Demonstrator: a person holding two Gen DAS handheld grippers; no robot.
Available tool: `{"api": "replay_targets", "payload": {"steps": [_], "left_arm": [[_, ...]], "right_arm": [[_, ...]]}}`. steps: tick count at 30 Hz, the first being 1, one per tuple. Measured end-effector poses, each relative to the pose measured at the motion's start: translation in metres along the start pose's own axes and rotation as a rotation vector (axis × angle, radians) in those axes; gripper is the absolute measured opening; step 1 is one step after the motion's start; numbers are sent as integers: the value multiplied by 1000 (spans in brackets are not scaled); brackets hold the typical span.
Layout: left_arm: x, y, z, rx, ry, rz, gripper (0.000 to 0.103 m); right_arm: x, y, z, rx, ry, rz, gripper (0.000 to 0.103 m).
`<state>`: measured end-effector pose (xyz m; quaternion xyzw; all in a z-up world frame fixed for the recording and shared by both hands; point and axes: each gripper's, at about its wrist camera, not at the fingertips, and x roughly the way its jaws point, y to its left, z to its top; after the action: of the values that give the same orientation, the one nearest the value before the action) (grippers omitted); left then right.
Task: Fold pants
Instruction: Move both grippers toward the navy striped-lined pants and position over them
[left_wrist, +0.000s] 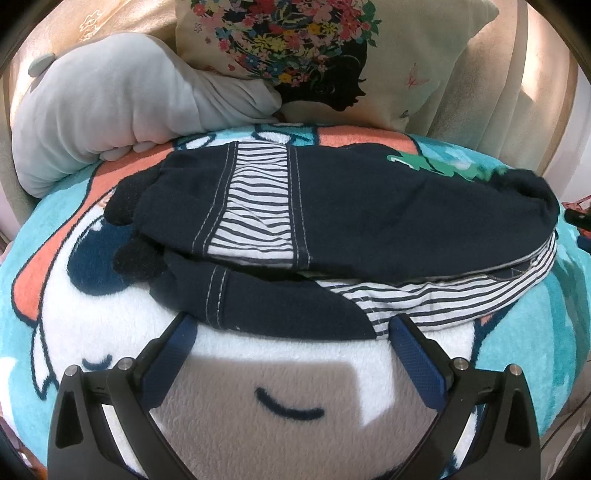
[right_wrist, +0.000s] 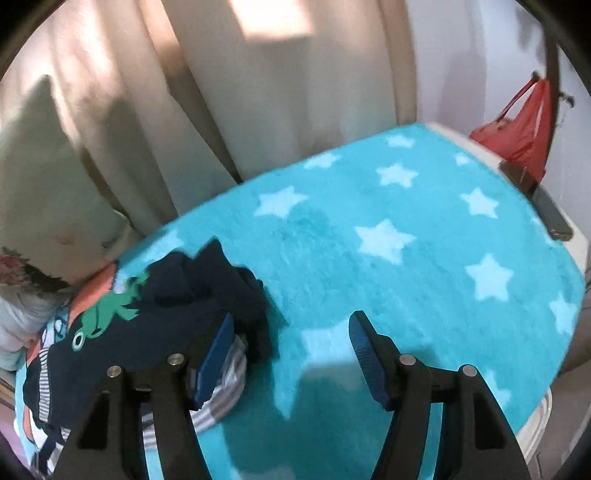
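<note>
Two grippers released: left gripper (left_wrist: 291, 328) spread wide at near hem of navy pants (left_wrist: 332, 206), gripping nothing; right gripper (right_wrist: 291, 343) agape over blanket (right_wrist: 369, 206), beside pants' end, clasping nothing. Pants lay folded on blanket near pillow-side edge.

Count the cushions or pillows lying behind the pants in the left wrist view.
2: a plump grey plush pillow at upper left, and a cream cushion with floral print leaning beside it at upper centre. Others may sit out of frame.
</note>
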<state>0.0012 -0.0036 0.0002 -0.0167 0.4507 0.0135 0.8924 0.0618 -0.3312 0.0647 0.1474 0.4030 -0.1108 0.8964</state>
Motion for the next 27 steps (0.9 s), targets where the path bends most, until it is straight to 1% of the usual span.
{"api": "replay_targets", "payload": {"steps": [3,5,10,13,19,21,24,27], "left_arm": [[1,-1,3,-1,0,1,103],[0,-1,3,1,-4,3,103],[2,0,3,-2,-14,7,103],[2,0,2,0,-18,9,103],[2,1,2,8,-11,17,103],[2,1,2,7,-8,16,103],[2,1,2,8,-2,16,103],[2,1,2,11,0,19,103]], "right_arm": [[-12,8,-11,16,-48,14,73],[-15,5,-17,43,-54,60,73],[-20,18,-37,31,-46,193,74],[-21,30,-50,-7,-18,244,77],[-9,59,-73,-109,46,310,77],[-7,67,-79,-145,55,326,77],[-4,79,-86,-199,53,323,77],[-1,88,-92,-246,41,301,80]]}}
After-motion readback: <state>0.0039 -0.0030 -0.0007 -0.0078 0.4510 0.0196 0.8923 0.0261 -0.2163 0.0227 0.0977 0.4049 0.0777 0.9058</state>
